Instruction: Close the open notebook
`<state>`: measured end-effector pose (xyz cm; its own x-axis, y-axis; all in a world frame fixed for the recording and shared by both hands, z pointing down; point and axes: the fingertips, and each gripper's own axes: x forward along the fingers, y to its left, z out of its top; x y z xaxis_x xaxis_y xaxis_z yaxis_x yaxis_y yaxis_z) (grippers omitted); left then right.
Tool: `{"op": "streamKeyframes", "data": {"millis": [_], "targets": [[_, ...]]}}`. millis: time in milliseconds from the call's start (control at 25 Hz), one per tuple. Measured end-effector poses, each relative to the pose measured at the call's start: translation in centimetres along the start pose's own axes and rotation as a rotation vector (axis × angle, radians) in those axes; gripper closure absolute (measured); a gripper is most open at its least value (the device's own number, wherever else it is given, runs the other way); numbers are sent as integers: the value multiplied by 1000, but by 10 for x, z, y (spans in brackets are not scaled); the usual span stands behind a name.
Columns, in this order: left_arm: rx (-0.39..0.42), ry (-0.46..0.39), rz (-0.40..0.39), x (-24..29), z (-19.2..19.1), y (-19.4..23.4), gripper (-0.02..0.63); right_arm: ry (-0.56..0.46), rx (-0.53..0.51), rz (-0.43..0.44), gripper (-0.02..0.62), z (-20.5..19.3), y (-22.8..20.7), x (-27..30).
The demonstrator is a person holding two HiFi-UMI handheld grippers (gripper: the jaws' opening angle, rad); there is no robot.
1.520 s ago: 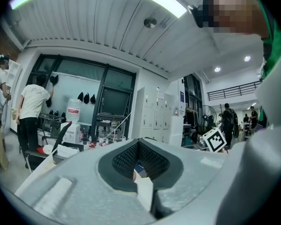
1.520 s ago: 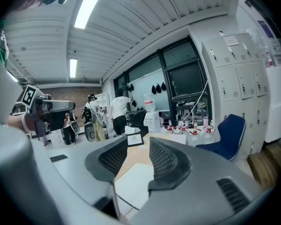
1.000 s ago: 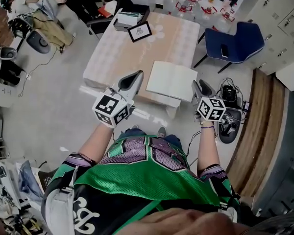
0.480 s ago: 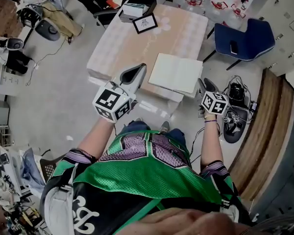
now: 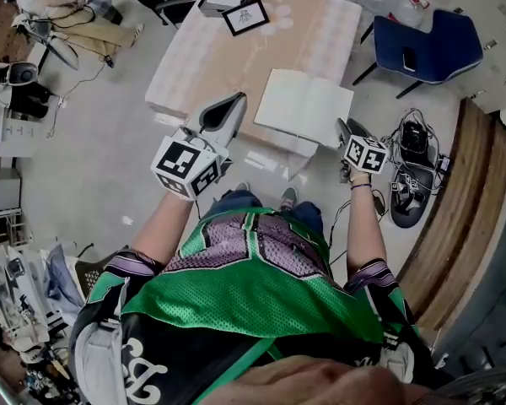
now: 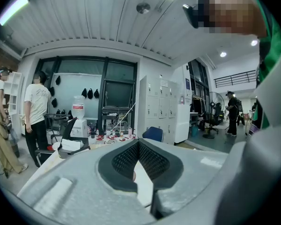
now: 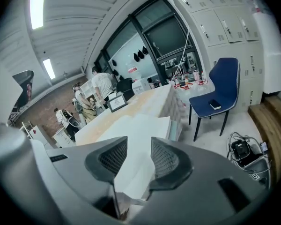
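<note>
- Head view: left gripper (image 5: pixel 234 101) and right gripper (image 5: pixel 344 130) hang at the near edge of the table (image 5: pixel 228 57), neither touching the notebook (image 5: pixel 304 106).
- Left gripper view alone makes plain that its jaws meet tip to tip, holding nothing.
- Right gripper view: jaws partly apart and empty, with white pages ahead beyond them.
- Notebook lies open at the table's near right corner; closing looks not yet begun, so all of it is left.
- Beyond stands a blue chair (image 5: pixel 430 45).
</note>
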<state>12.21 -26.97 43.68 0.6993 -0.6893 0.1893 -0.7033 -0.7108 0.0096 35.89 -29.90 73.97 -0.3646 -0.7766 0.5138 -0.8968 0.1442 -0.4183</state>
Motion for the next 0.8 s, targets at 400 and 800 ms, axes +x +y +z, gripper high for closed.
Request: {"op": "streamKeyframes", "data": {"millis": [400,800], "targets": [[-4,28,21,9,-9,6,591,78,121,-35,448,-37,-35,27],[0,43,34,15,-12,13,591,95,336,35,437,-60,-54,39]]}}
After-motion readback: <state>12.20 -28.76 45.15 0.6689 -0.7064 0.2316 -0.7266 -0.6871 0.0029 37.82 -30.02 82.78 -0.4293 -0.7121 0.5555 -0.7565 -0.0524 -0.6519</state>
